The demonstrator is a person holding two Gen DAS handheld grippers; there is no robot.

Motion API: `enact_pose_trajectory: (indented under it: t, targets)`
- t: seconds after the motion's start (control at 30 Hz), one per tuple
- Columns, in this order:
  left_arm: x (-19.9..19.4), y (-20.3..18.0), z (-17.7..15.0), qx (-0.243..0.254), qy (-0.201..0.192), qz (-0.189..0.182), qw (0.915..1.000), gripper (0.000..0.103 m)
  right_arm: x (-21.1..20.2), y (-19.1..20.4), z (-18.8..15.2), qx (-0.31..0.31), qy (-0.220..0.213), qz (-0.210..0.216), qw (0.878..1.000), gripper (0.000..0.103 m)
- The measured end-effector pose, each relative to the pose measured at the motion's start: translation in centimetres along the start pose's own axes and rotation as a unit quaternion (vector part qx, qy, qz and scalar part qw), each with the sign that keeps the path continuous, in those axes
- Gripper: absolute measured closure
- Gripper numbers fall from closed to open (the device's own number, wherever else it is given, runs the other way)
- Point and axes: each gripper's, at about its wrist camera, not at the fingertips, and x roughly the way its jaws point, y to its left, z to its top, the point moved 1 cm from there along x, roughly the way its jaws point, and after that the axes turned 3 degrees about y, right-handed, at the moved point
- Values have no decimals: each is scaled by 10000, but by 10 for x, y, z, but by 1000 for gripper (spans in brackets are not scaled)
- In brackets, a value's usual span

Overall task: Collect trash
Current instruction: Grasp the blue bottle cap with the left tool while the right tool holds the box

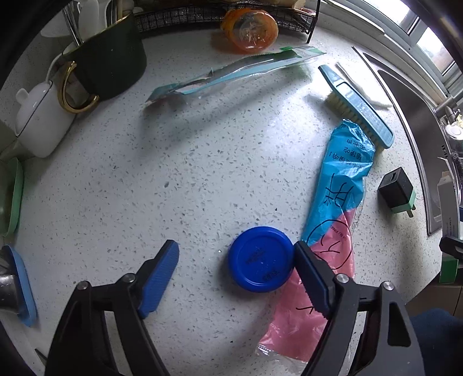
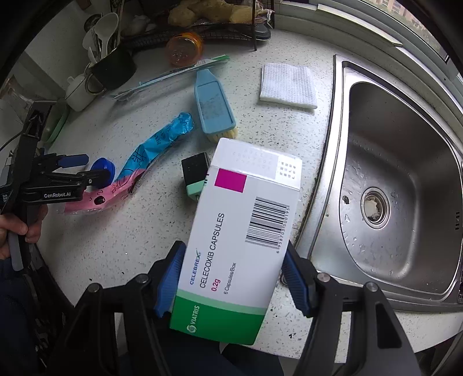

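My left gripper is open, low over the speckled counter. A round blue lid lies flat between its fingers, against the right one. That finger rests over a blue-and-pink plastic wrapper. The lid, wrapper and left gripper also show in the right wrist view. My right gripper is shut on a white-and-green Celebrex medicine box, held above the counter's front edge. A torn clear toothbrush packet lies further back.
A blue scrub brush, a black-and-green plug adapter, an orange container, a dark utensil mug and a white teapot stand around. A white cloth lies beside the steel sink. A wire rack stands at the back.
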Motion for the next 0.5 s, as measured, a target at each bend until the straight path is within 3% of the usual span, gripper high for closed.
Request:
enact_pose_trajectory:
  t: [0.1,0.17,0.23,0.27,0.4,0.5]
  targets:
    - [2,-4,-1,105,-20,13,9999,30,0,2,1,-47,0,-2,10000,41]
    - [2,-6,-2,146,-66,72,9998,37,1,4,3,-65,-6,22,10000,41]
    - [0,-7,-3,167,-92,97,9998,56,1,5,4,-102,-7,42,9999,41]
    - [-1,-8,-3,222,-104,103,9996,60,1,6,5,-132,-9,62,9999,41]
    - [-7,-7,-11,214,-75,167,9996,60,-6,6,12,-339,-147,33,9993,41]
    - [-26,-8,-16,52,-271,224,9994,60,-16,4,19,-431,-310,50,9986,41]
